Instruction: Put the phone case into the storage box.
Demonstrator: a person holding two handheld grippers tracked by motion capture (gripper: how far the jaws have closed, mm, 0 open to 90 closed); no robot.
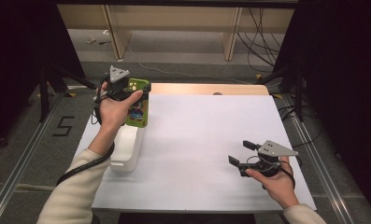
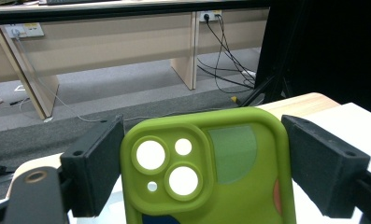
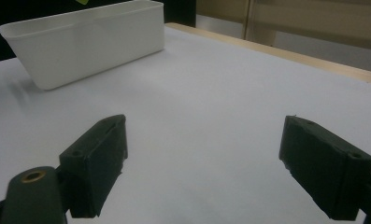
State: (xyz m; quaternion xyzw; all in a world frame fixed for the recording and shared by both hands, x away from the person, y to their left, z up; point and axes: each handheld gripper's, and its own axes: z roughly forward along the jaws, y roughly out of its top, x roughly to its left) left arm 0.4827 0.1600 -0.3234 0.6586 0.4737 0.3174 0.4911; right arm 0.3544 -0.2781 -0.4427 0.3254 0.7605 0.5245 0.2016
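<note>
A green phone case [image 1: 138,103] with camera cut-outs and a coloured picture on its back is held upright above the white bin [image 1: 127,147] at the table's left. My left gripper [image 1: 135,92] is shut on it. In the left gripper view both black jaws press the two long sides of the phone case [image 2: 211,172]. My right gripper [image 1: 240,152] rests low over the white table at the front right, held by a hand, with its jaws wide apart. In the right gripper view the gripper [image 3: 204,163] has nothing between its pads, and the white bin [image 3: 87,42] stands far off.
A white sheet [image 1: 197,140] covers the table, with a wooden strip [image 1: 206,89] along the far edge. Beyond the table are wooden furniture legs [image 2: 185,51] and black cables [image 2: 220,56] on a grey floor. Dark stands flank both sides.
</note>
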